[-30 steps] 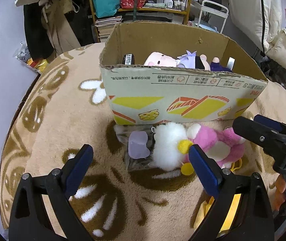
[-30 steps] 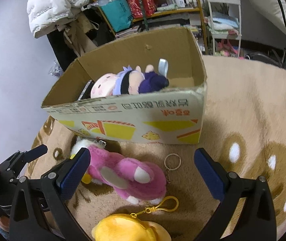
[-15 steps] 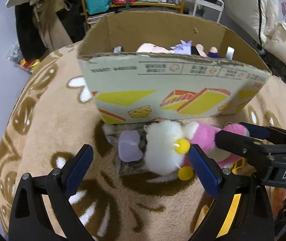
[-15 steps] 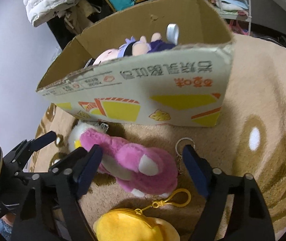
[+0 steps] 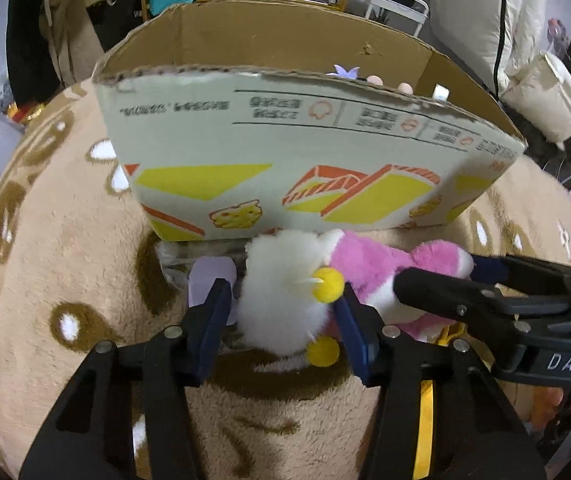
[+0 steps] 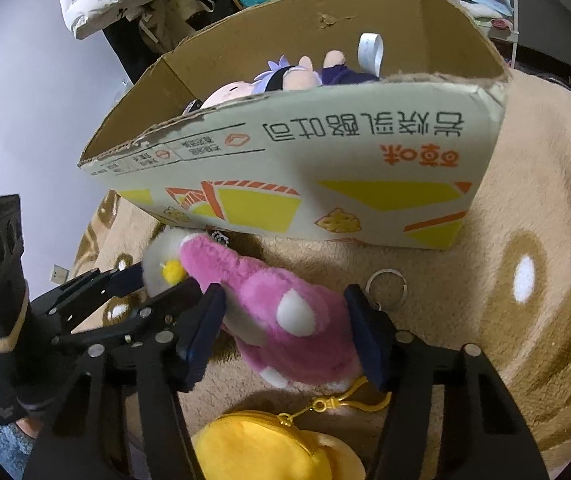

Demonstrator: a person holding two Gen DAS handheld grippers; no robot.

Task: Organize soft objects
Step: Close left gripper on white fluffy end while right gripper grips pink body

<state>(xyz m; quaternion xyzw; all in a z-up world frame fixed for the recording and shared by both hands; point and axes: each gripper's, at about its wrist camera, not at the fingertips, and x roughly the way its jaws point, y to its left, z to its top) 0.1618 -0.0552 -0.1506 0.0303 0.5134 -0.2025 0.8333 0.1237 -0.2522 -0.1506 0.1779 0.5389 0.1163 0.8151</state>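
Observation:
A pink and white plush toy (image 5: 369, 268) lies on the rug against the cardboard box (image 5: 285, 152). My left gripper (image 5: 283, 316) has its jaws closed in around the toy's white fluffy head (image 5: 281, 300). My right gripper (image 6: 285, 332) has its jaws around the pink body (image 6: 285, 312), pads touching its sides. The box (image 6: 325, 184) holds a doll with a pale head and purple hair (image 6: 285, 76). A yellow plush pouch (image 6: 273, 452) with a clasp lies below the right gripper.
A clear packet with a lilac piece (image 5: 209, 276) lies left of the toy's head. A metal key ring (image 6: 387, 286) lies on the beige patterned rug (image 6: 525, 280). Shelves, coats and a white rack stand behind the box.
Both grippers have moved forward and down onto the plush toy, and their jaws have narrowed from wide open to closing around its head and body.

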